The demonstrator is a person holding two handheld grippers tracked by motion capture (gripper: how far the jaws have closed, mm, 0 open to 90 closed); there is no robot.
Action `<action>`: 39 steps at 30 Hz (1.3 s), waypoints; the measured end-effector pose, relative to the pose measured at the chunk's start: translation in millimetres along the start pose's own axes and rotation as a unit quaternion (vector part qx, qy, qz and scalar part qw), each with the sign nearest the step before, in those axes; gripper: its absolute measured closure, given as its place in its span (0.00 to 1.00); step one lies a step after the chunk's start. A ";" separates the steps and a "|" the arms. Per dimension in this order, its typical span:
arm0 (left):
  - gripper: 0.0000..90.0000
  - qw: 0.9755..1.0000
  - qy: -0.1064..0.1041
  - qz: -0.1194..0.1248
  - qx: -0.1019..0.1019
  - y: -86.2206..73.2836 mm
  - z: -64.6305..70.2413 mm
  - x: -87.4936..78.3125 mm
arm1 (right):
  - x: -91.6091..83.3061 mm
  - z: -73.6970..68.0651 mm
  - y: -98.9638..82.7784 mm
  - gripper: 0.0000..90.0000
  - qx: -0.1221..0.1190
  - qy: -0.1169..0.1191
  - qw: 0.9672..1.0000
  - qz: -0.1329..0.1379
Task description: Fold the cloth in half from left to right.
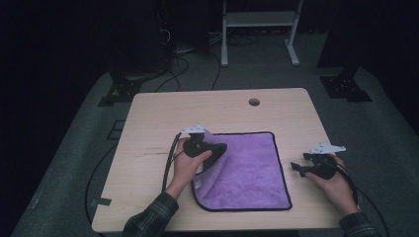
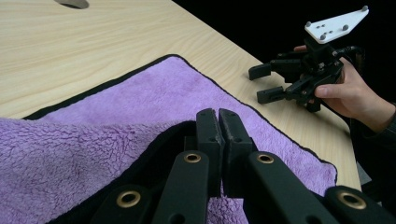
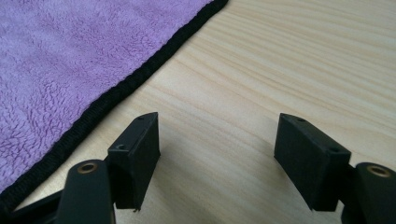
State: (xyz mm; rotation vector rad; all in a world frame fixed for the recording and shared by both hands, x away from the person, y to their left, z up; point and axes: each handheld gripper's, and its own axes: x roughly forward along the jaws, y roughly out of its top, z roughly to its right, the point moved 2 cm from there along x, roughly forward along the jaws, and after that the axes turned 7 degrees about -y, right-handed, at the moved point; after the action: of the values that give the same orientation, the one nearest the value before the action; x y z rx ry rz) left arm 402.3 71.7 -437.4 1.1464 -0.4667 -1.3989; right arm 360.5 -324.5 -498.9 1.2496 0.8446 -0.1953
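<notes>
the left tool (image 1: 217,149) is clamped on the lifted left edge of a purple cloth (image 1: 249,173) lying on the bench (image 1: 163,118), apparently to fold it rightward, while the right tool (image 1: 298,168), jaws apart, rests just beside the cloth's right edge.

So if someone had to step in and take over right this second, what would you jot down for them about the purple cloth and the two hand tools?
Left gripper: fingers shut on the purple cloth's black-trimmed edge, at its left side, lifted and carried over the cloth.
Right gripper: fingers open, nothing between them, resting over bare wood just right of the cloth.
Purple cloth: lies on the wooden table, mostly flat, with the left part raised and partly turned over.
Done: edge grabbed and fold begun.
Left: probably carry the edge across to the right side, lay it down, release; the right gripper could steady or smooth.
</notes>
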 end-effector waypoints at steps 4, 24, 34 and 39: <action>0.98 1.000 -0.005 -0.004 -0.001 1.8 0.1 10.9 | 0.0 0.0 0.0 0.33 0.000 0.000 1.000 0.000; 0.98 0.999 -0.034 -0.013 -0.008 11.4 4.6 60.0 | -0.1 0.0 0.0 0.33 0.000 0.000 1.000 0.000; 0.98 0.999 -0.046 -0.022 -0.006 16.4 9.9 84.7 | 0.0 0.0 0.0 0.33 0.000 0.000 1.000 0.000; 0.98 0.998 -0.052 -0.026 -0.005 18.1 12.3 97.6 | 0.0 0.0 0.0 0.33 0.000 0.000 1.000 0.000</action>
State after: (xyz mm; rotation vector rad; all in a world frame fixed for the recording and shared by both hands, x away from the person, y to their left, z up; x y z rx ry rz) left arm 420.4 -25.6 -451.8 1.0879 -0.5060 -1.5097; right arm 360.5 -324.5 -498.9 1.2491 0.8445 -0.1955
